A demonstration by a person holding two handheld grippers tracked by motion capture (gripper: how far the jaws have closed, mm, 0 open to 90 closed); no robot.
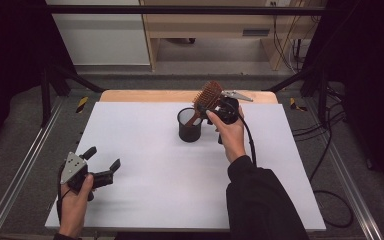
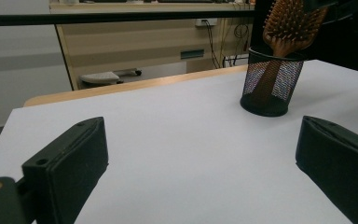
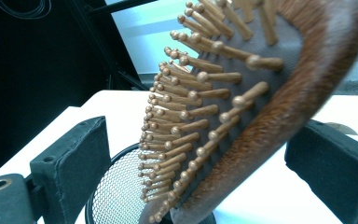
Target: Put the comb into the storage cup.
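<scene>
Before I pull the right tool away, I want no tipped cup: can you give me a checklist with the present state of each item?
1. Wooden paddle hairbrush handle inside black mesh cup: ok.
2. Cup upright on white table: ok.
3. Right tool pads off the brush: ok, gaps on both sides.
4. Brush resting steady against the rim: cannot tell; it leans.
5. Left tool open and well away: ok.

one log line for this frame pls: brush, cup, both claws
brush: handle down in mesh cup, head leaning out | right claw: open around brush head, pads clear of it | left claw: open, empty, near table corner
</scene>
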